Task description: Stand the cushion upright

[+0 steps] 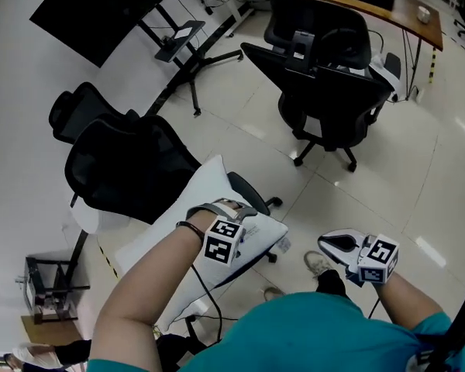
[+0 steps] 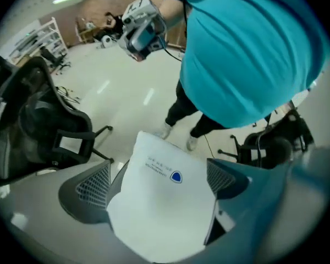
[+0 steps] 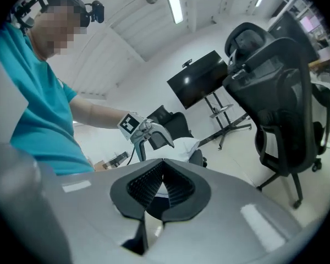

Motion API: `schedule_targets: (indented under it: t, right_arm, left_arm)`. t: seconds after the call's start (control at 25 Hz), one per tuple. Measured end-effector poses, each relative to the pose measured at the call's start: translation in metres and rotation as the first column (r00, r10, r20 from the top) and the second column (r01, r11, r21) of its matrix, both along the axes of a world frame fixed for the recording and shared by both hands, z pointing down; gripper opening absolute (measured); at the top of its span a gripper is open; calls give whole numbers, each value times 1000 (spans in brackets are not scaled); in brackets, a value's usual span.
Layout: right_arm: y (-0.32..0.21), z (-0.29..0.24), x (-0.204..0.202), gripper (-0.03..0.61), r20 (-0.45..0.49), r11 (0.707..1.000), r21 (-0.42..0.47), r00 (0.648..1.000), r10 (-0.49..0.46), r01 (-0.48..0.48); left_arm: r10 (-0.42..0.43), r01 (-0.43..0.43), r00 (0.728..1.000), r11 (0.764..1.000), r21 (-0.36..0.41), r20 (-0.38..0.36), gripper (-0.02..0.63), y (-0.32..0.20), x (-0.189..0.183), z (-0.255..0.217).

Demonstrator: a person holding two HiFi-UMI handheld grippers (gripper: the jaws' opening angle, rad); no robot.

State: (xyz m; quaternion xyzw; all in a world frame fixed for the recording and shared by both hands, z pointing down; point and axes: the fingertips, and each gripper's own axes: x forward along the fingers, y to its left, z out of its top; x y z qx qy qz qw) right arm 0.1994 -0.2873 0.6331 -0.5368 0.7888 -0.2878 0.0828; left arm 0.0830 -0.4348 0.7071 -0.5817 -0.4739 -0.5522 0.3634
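Left gripper [image 1: 223, 212] fingers stand apart over the cushion [image 1: 202, 189], right gripper [image 1: 347, 248] fingers together and empty, so a shallow pinch may let it slump off the chair [image 1: 246, 186].

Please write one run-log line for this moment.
left gripper: open, astride white cushion | right gripper: shut, empty | cushion: on office chair seat

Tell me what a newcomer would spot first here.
The white cushion resting on a black chair at lower left of the head view, with the left gripper over it, jaws apart on either side. The right gripper hangs off to the right, shut and empty. A second chair stands farther off across the floor.
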Motion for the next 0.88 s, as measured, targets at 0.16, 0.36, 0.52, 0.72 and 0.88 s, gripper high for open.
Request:
schedule_targets:
  t: [0.16, 0.36, 0.52, 0.72, 0.88]
  right_arm:
    - [19, 19, 20, 3, 66, 997, -26, 995, 75, -74]
    - [37, 47, 39, 5, 68, 990, -88, 991, 112, -106]
    - [44, 61, 48, 5, 89, 985, -117, 987, 135, -124]
    - [40, 64, 46, 5, 102, 986, -132, 988, 118, -104]
    - [28, 55, 40, 5, 91, 990, -120, 992, 84, -73]
  left_arm:
    - [73, -92, 966, 994, 66, 247, 592, -27, 5, 46]
    - [1, -82, 839, 989, 124, 544, 588, -48, -22, 82]
    - [2, -100, 806, 986, 133, 592, 583, -47, -26, 108]
    - [33, -93, 795, 993, 68, 606, 397, -39, -26, 108]
    - [5, -58, 784, 996, 65, 620, 173, -35, -49, 84]
